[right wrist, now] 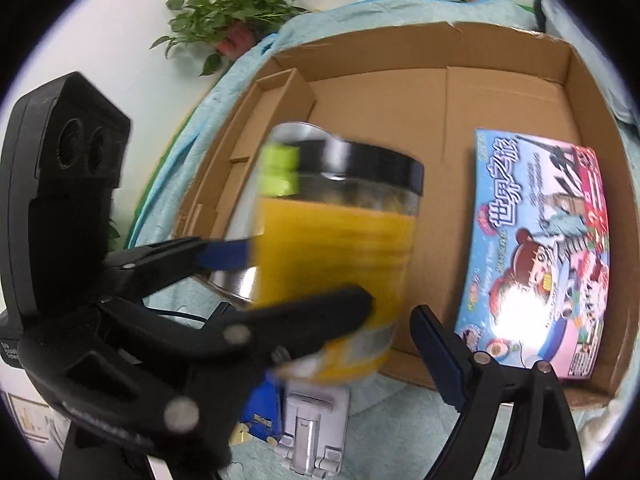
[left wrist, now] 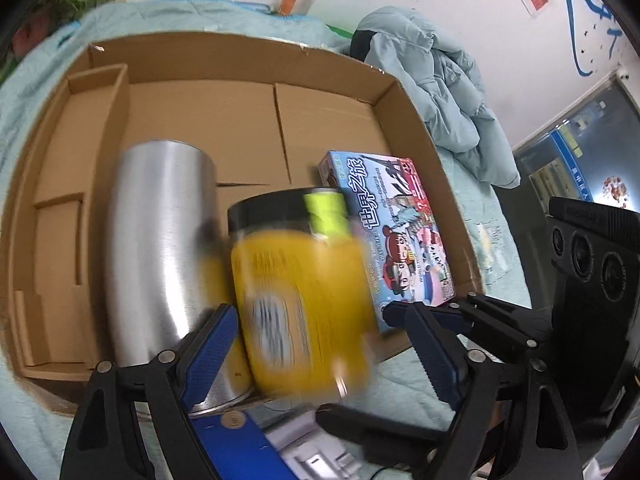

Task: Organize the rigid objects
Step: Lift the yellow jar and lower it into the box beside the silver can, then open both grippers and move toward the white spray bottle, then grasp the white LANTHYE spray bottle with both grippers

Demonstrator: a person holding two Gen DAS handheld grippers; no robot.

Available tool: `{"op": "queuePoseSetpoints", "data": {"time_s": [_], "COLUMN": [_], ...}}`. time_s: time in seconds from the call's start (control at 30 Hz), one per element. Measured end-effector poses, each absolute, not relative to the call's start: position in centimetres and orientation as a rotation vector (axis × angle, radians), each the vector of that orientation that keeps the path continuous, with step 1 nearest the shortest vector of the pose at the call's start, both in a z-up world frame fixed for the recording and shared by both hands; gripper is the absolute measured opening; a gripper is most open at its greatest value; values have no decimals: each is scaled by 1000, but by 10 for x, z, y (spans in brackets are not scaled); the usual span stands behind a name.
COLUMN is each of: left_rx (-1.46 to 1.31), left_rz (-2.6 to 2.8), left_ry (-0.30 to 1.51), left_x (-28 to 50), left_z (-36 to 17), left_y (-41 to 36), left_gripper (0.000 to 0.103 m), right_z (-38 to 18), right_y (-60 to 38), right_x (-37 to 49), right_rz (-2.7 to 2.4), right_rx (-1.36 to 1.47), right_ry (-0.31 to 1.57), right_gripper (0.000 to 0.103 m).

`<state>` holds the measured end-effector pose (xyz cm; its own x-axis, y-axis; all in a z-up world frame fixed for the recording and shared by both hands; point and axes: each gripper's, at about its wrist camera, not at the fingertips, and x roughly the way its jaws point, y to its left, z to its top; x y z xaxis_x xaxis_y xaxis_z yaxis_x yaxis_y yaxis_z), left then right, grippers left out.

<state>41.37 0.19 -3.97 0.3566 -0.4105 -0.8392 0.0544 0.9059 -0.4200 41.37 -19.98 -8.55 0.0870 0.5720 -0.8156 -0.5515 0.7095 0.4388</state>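
a shallow brown cardboard tray (left wrist: 224,112) lies on a pale blue quilted bedcover (left wrist: 472,216), with a crumpled light blue padded jacket (left wrist: 448,92) just past its far right corner and a green leafy potted plant (right wrist: 236,12) beyond its far left corner. a small glass jar with an orange label (left wrist: 298,0) stands against the white wall behind the tray. near the cameras, just outside the tray's near edge, a grey metal bracket (right wrist: 314,428) and a blue flat object (left wrist: 244,444) lie on the cover.

inside the tray, a flat colourful game box with cartoon figures (right wrist: 536,256) lies at the right side, and a tall brushed steel cylinder (left wrist: 160,248) stands at the near left, beside narrow cardboard dividers along the left wall.

a clear plastic jar with a yellow label and black lid (left wrist: 304,292) is blurred, upright and slightly tilted, over the tray's near edge between the steel cylinder and the game box.

both tools point steeply down at it. the left gripper (left wrist: 316,320) has its blue-padded fingers wide, one on each side of the yellow jar; the blur hides whether they press on it. the right gripper (right wrist: 394,312) is also spread wide, its left finger lying across the jar's front, its right finger standing clear of it.
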Motion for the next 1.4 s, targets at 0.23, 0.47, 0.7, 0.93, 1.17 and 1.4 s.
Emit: {"op": "queuePoseSetpoints", "data": {"time_s": [0.23,0.47,0.7,0.93,1.17,1.4], "left_rx": [-321,-178,-155,-113,-180,-285], "left_rz": [-271,-156,-12,20,55,-150], "left_ry": [1123,835,685,652,657,885], "left_x": [389,310,248,192,151,152], "left_z": [-27,19,29,60,87,-4], "left_y": [8,3,-6,6,34,-32], "left_gripper": [86,100,102,102,102,102], "right_z": [-94,-73,-66,-52,-66,-124], "right_y": [-231,-257,-264,-290,-350,-429], "right_x": [410,365,312,280,284,319], "right_rz": [785,642,442,439,373,241], "right_rx": [93,26,-23,-48,3,141], "right_ry": [1229,1025,864,788,805,1014], "right_gripper": [89,93,93,93,93,92]}}
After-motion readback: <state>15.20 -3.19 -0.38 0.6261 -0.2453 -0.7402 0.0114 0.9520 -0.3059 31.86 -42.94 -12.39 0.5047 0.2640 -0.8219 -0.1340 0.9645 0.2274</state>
